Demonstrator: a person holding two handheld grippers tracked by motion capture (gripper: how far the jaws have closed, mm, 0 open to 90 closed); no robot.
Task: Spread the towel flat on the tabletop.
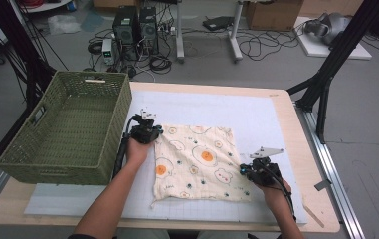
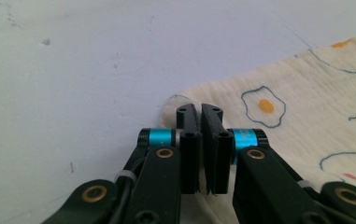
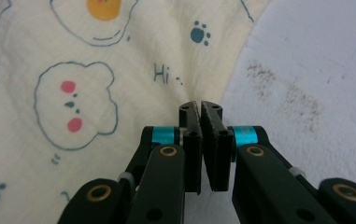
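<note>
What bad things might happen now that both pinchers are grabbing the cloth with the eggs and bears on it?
The left gripper pinches only the very corner of the cloth, so that corner might slip out when lifted. The right gripper also bites just the thin edge, which may pull free. If one side slips, the cloth could sag and bunch up, and it might miss the green basket beside it if it is meant to go there.

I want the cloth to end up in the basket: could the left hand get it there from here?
Probably yes: the left tool pinches the cloth right beside the open-topped basket, nothing between.
</note>
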